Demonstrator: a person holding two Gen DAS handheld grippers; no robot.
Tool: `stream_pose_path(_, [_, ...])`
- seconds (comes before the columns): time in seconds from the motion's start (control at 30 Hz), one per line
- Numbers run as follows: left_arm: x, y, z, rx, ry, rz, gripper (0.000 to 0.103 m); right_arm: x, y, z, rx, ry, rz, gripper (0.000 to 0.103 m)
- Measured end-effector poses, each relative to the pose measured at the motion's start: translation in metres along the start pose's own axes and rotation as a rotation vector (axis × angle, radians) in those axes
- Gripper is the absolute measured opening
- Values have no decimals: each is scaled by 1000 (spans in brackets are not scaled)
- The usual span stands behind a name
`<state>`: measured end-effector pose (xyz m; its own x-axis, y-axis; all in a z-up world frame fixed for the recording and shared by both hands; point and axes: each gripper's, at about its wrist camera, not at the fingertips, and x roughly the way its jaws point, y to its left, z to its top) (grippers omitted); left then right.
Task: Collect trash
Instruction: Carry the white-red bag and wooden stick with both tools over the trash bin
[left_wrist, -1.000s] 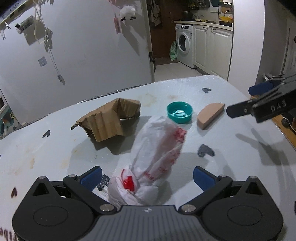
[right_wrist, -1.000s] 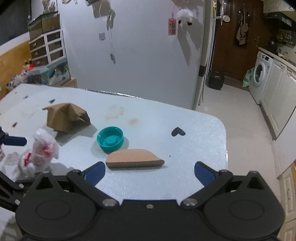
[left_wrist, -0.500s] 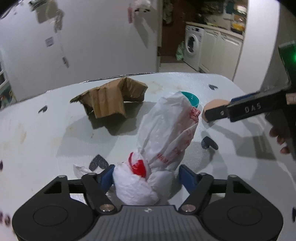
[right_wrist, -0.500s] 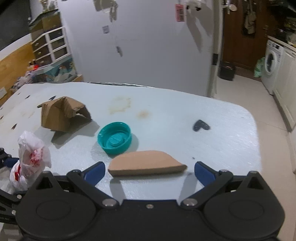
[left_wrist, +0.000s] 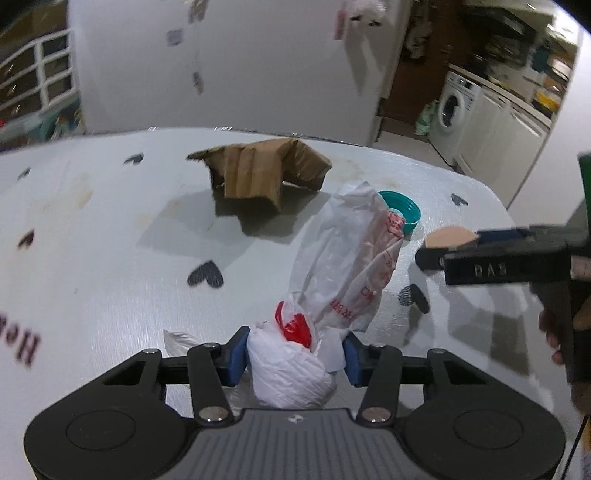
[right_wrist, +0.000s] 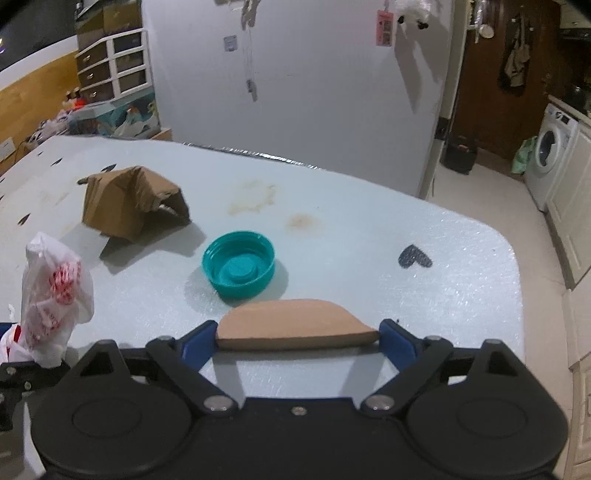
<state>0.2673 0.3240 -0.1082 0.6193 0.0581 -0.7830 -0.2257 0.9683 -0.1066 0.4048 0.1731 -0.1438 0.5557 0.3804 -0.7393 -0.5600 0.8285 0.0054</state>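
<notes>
Two grippers closing | left gripper (left_wrist: 293, 356) jaws narrowing around white bag (left_wrist: 325, 295), pads at its knotted end | right gripper (right_wrist: 297, 341) wide, wedge (right_wrist: 295, 325) between pads | both near teal cap (right_wrist: 239, 268); cardboard (right_wrist: 129, 201) beyond cap on table (right_wrist: 369, 229)

The plastic bag (left_wrist: 332, 266) hides part of the teal cap (left_wrist: 400, 214); the right gripper (left_wrist: 476, 254) covers half the cardboard piece (left_wrist: 448, 236).
</notes>
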Motion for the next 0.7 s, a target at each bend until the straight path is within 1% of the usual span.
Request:
stream_pose_path(0.1, [-5, -2, -4, -55, 12, 5, 51, -8, 0, -5, -14, 17, 23, 93])
stream_pose_path(0.17, [-8, -4, -8, -72, 17, 16, 51, -16, -1, -11, -8, 31, 43, 93])
stream_pose_path(0.3, [-17, -8, -17, -105, 25, 28, 50, -32, -1, -22, -1, 53, 52, 93])
stream_pose_path(0.5, [-33, -13, -29, -134, 22, 39, 50, -63, 2, -40, -19, 49, 73, 93])
stream_pose_path(0.7, [-55, -21, -32, -132, 0, 50, 50, -90, 2, -53, 5, 36, 80, 93])
